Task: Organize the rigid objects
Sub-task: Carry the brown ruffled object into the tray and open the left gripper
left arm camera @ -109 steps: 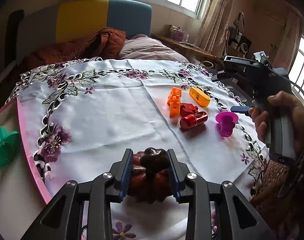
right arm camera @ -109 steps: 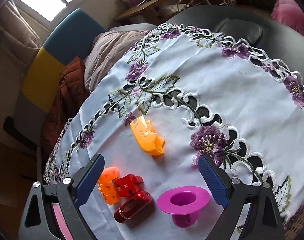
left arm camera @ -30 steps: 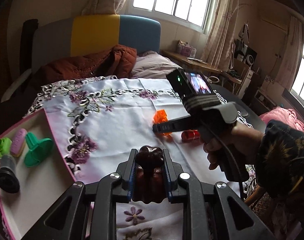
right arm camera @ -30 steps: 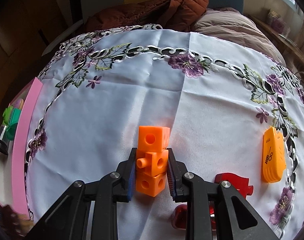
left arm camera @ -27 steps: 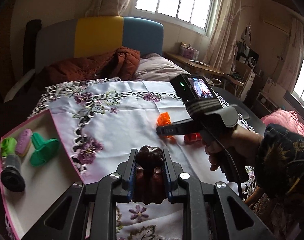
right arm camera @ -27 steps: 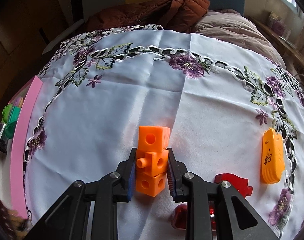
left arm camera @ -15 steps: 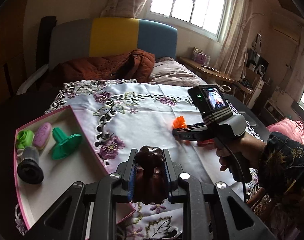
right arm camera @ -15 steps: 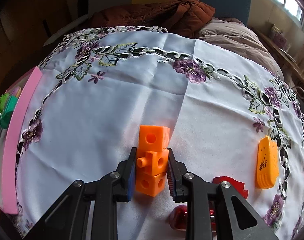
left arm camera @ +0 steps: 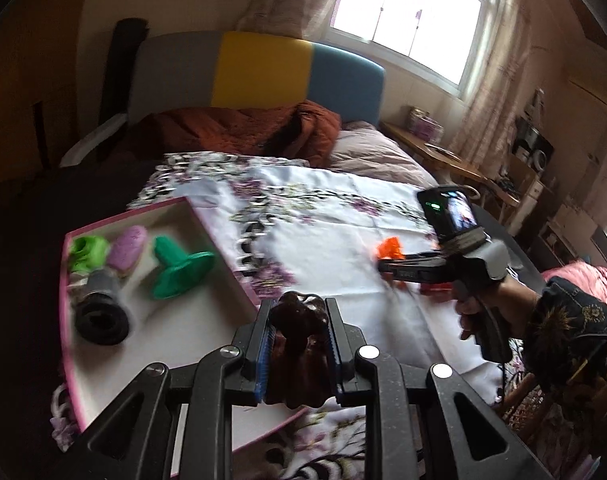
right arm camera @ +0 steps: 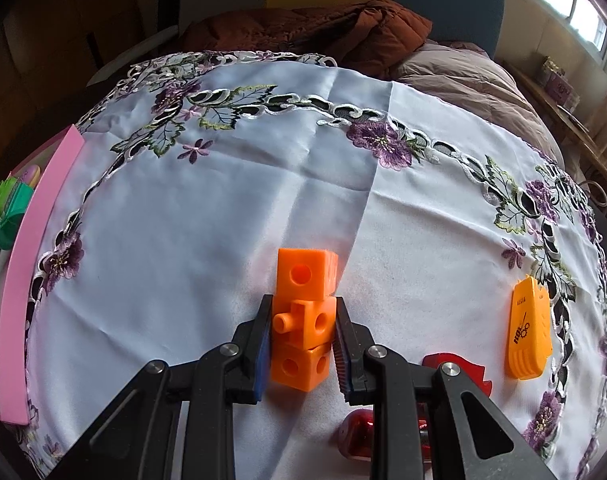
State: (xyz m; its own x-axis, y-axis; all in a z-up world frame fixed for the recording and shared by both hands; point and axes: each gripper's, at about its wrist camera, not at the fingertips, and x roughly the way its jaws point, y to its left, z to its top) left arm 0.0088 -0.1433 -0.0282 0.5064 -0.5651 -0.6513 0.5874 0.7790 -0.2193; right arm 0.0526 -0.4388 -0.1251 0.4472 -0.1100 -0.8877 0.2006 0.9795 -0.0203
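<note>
Pink tray (left arm camera: 219, 240) is my landmark: my left gripper (left arm camera: 297, 344), clamped on the brown pumpkin-shaped piece (left arm camera: 299, 332), hangs over its near right edge. The open floor lies just left. Well right of the tray, my right gripper (right arm camera: 303, 336) pinches the orange cube stack (right arm camera: 303, 312), upright on the cloth.

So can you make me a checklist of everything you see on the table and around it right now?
Surface: white flowered tablecloth.
Job's things: brown pumpkin toy; orange cube stack; pink tray holding green, purple and black pieces.
Clutter: orange flat piece, red pieces nearby.
Grippers: left gripper shut on pumpkin above the tray's near corner; right gripper shut on cubes.
Cables: thin cable beside the right handle.
Surroundings: bed, rust jacket, window.
</note>
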